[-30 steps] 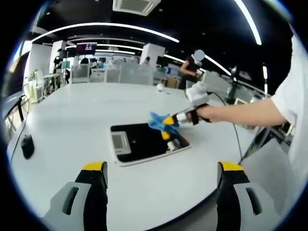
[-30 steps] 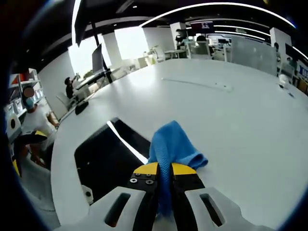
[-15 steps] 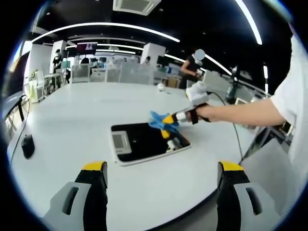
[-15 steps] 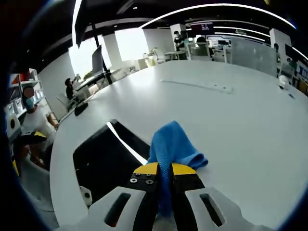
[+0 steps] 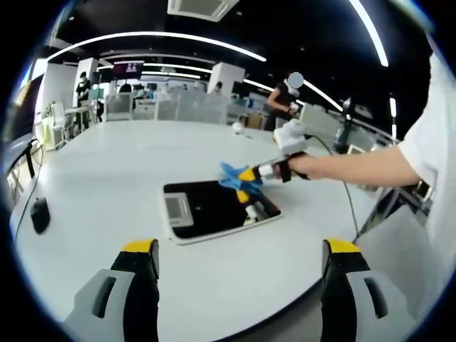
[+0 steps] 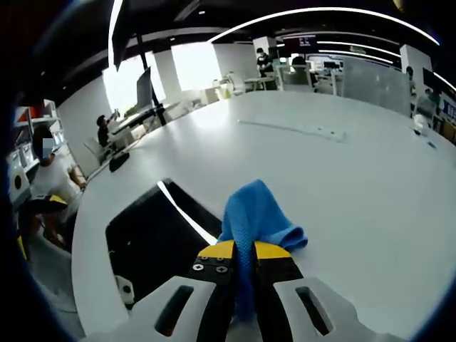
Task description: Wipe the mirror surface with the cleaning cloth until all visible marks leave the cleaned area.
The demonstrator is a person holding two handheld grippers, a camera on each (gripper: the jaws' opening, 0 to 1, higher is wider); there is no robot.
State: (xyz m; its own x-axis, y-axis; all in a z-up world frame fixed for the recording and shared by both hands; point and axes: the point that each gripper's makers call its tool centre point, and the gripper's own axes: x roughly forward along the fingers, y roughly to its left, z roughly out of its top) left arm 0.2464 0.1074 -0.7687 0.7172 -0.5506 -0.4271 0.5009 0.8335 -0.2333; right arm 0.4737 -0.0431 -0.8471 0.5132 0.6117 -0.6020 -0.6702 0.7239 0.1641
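Gleaming white table (image 5: pixel 107 178), open-plan office

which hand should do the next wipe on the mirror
The right. Its tongs are shut on the blue cloth at the mirror's edge; the left tongs hang open and empty, short of it.

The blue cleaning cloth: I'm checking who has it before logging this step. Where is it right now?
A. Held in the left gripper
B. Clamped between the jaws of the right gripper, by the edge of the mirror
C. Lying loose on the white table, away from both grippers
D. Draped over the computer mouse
B: the right gripper has its jaws closed on the blue cleaning cloth at the edge of the mirror, while the left gripper is open.
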